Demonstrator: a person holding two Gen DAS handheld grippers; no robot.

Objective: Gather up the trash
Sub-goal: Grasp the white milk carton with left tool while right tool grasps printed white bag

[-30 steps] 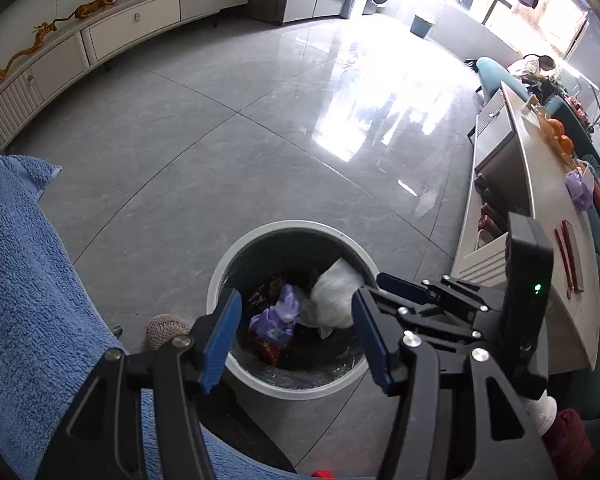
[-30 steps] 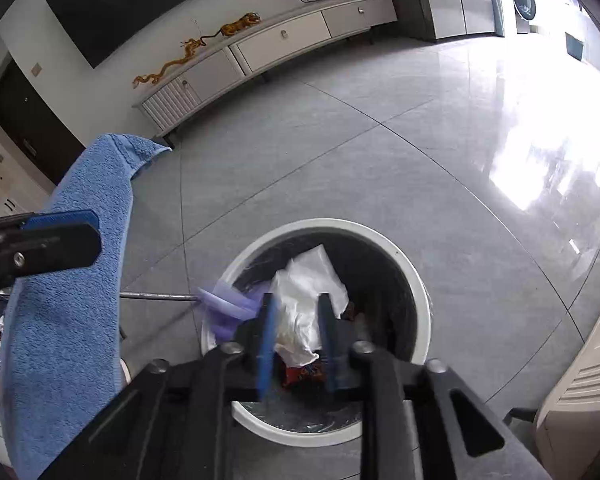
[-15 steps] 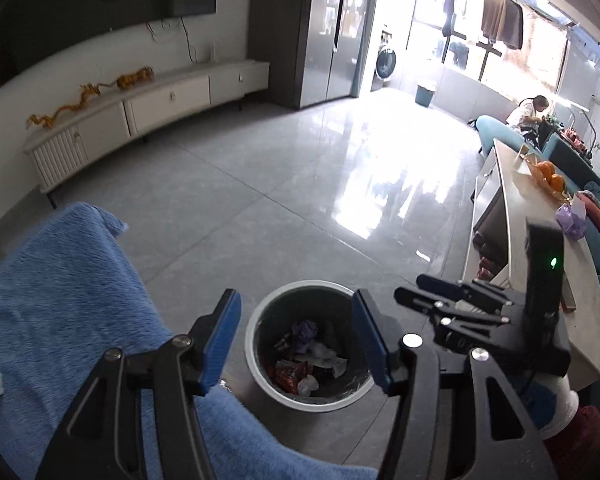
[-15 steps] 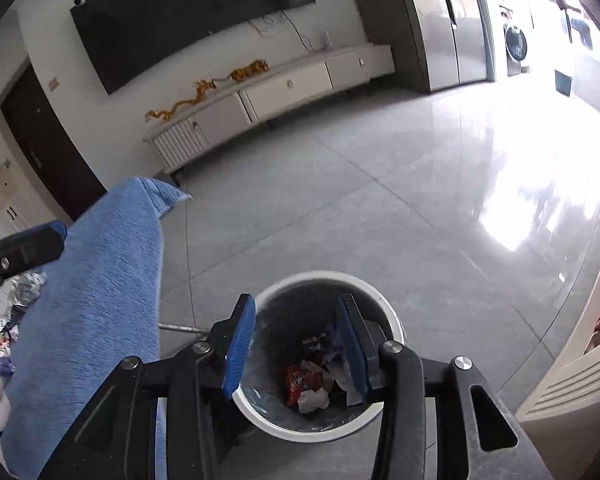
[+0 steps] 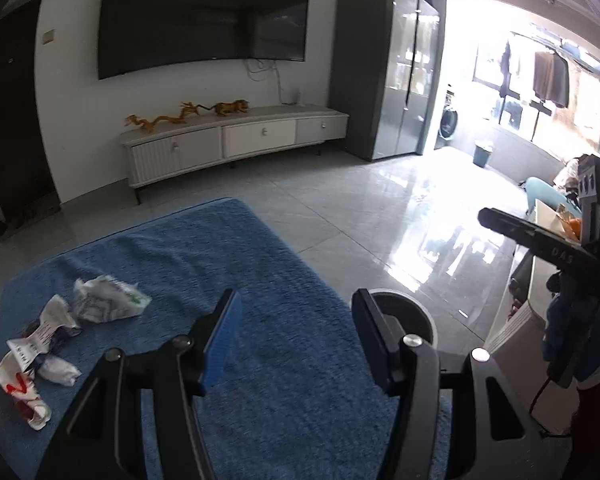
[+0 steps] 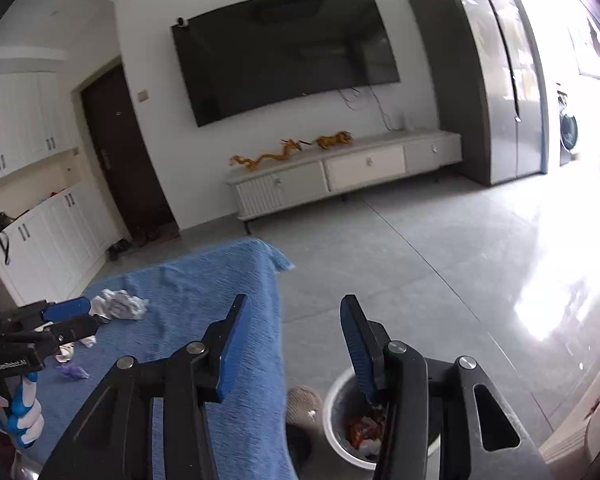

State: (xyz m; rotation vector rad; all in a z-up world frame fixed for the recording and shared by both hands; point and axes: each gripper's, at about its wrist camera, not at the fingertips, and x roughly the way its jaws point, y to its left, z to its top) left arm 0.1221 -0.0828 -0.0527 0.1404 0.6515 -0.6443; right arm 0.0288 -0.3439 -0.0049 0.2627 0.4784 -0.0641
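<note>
Left wrist view: hovering over blue cloth [image 5: 260, 280] with left gripper [image 5: 296, 340] spread wide, gripping nothing. Lying near cloth's left edge, well apart from the fingers: 2 crumpled wrappers [image 5: 108, 302] and scraps. Peeking out behind the right finger: bin [image 5: 416, 314].

Right wrist view: holding right gripper [image 6: 294, 344] parted and empty above cloth edge, with bin [image 6: 336, 396] sitting on floor [image 6: 440, 264] beside cloth, holding red and white trash [image 6: 360, 432].

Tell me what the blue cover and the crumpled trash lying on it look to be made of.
Blue cover: looks like terry cloth, a matte, nubby pile that drapes in soft folds. Crumpled trash: probably thin printed paper or plastic wrapper, with sharp creases and white faces; the frames leave it open.
</note>
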